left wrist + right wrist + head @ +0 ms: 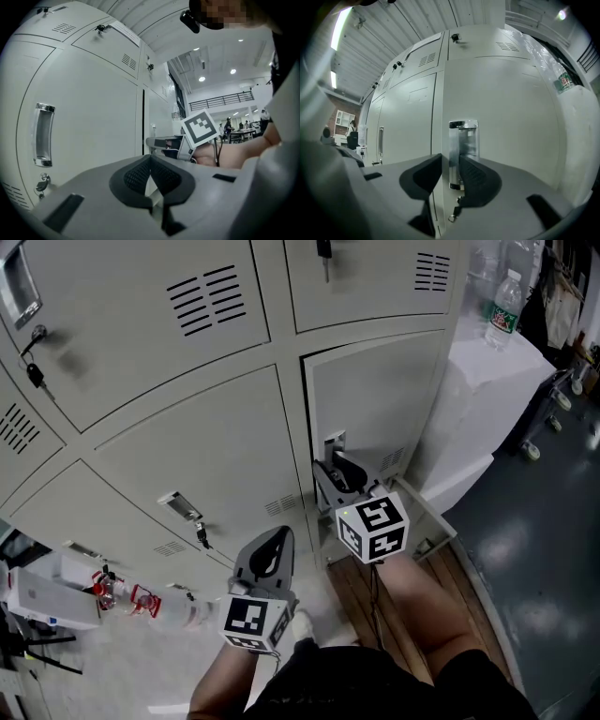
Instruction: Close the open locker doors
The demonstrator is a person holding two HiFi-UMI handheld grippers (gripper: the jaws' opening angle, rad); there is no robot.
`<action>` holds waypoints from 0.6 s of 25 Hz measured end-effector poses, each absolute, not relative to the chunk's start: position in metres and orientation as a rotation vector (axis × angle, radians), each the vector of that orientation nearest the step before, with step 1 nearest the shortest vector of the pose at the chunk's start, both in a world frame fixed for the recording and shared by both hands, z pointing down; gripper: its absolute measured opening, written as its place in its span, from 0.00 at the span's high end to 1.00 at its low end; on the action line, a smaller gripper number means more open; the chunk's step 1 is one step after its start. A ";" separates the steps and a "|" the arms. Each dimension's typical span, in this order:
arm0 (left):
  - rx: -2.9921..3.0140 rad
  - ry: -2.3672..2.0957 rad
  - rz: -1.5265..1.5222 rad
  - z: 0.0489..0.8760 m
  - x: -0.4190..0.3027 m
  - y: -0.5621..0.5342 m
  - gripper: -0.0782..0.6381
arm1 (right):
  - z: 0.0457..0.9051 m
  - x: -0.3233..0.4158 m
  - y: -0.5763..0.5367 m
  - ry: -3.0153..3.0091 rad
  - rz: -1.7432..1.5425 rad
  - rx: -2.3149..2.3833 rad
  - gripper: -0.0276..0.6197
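Lockers (pixel 187 381) fill the wall ahead. At their lower right corner one locker door (pixel 375 399) looks slightly ajar. On its handle-side edge the right gripper (pixel 450 176) has its jaws half closed, one pad over the metal handle (pixel 462 150). Nearby, the left gripper (pixel 151 177) points at the closed doors, its jaws pressed together and holding nothing.
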State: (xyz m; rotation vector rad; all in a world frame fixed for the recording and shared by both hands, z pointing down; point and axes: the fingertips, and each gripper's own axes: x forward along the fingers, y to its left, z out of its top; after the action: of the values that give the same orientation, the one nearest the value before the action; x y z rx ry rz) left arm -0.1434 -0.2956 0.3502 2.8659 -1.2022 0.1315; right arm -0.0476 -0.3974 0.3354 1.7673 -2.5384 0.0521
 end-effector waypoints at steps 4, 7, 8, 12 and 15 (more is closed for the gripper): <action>2.863 -1.201 0.132 0.350 -0.145 -0.305 0.88 | 0.335 -0.049 -0.407 -2.541 0.044 1.765 0.77; 2.862 -1.195 0.141 0.353 -0.145 -0.309 0.88 | 0.335 -0.050 -0.412 -2.538 0.034 1.756 0.77; 2.862 -1.193 0.144 0.354 -0.144 -0.311 0.88 | 0.335 -0.051 -0.413 -2.539 0.030 1.747 0.77; 2.860 -1.184 0.146 0.356 -0.142 -0.316 0.88 | 0.335 -0.054 -0.414 -2.562 -0.010 1.680 0.80; 2.859 -1.174 0.150 0.359 -0.138 -0.318 0.88 | 0.335 -0.052 -0.416 -2.572 -0.042 1.646 0.76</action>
State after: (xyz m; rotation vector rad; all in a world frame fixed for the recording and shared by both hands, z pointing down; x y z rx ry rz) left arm -0.1382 -0.3185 0.3588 2.8589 -1.1735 0.1496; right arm -0.0520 -0.4155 0.3349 1.6456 -2.5721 -0.0425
